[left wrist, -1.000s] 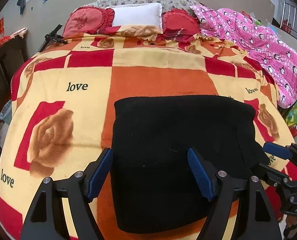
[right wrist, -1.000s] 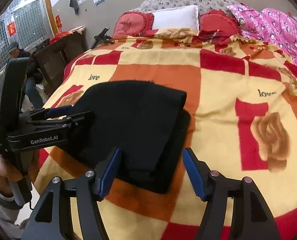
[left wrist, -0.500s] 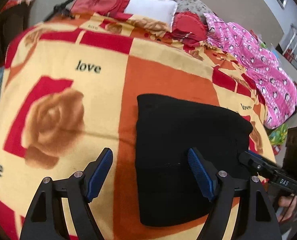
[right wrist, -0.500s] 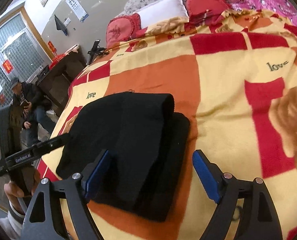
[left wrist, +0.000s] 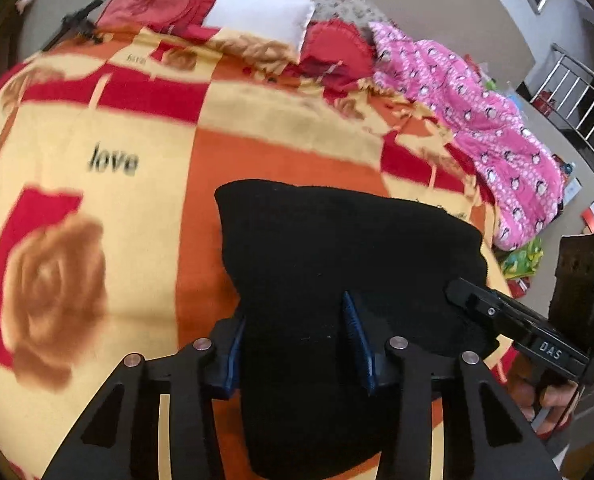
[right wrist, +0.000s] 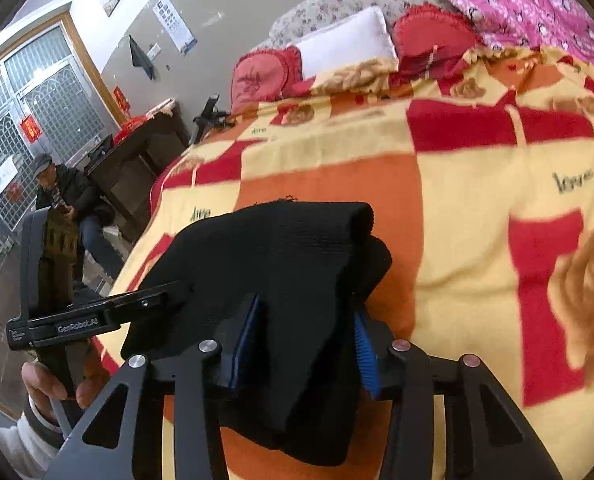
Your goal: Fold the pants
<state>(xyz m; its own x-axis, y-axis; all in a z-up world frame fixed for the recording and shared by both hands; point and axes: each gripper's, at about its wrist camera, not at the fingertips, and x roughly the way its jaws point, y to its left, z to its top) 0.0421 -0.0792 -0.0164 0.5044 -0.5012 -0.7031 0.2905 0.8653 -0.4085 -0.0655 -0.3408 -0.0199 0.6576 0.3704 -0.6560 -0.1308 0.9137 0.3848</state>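
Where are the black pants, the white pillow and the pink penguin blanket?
black pants [left wrist: 337, 248]: left wrist view, middle of the folded top layer.
white pillow [left wrist: 257, 16]: left wrist view, centre of its face.
pink penguin blanket [left wrist: 493, 120]: left wrist view, middle of the draped cloth.

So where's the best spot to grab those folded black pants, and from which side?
Probably at the near edge, coming in low from the person's side of the bed. The black pants lie as a thick folded stack on the blanket, and that edge bunches up enough to pinch. The left gripper and right gripper each already clamp a near corner there.
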